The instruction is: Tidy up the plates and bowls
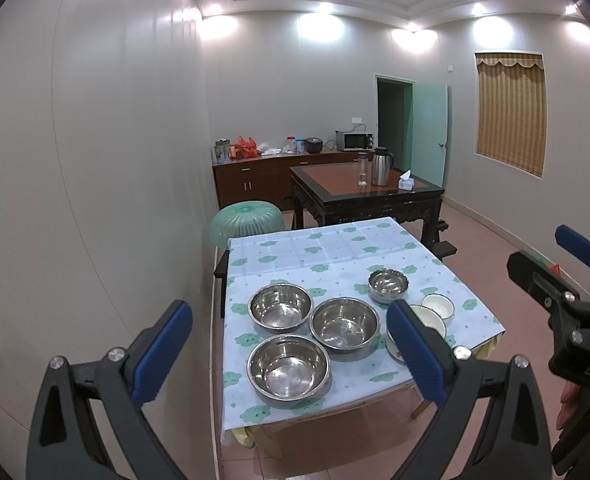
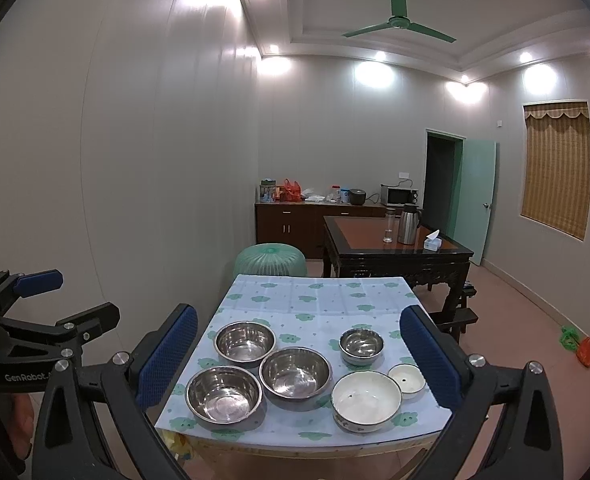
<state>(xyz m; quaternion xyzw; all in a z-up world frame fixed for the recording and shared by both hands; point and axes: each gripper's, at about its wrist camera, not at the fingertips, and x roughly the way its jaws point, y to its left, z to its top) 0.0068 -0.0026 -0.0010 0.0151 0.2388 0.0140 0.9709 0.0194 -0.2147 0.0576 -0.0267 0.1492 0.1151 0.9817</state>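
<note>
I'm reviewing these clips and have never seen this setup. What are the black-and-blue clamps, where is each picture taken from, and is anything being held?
A person holds a hand-held two-finger gripper in each hand; a camera on each looks forward along its fingers. One picture comes from the left gripper, the other from the right gripper. Both are open, holding nothing, hanging above the near edge of the table with its flowered cloth. On it stand three large steel bowls, a small steel bowl, a large white bowl and a small white bowl, all apart.

In the left wrist view, the blue finger pad (image 1: 415,350) covers most of the large white enamel bowl (image 1: 431,314). The other gripper (image 1: 567,276) runs off the right edge. Sideboard clutter (image 1: 255,146) too small to identify.
</note>
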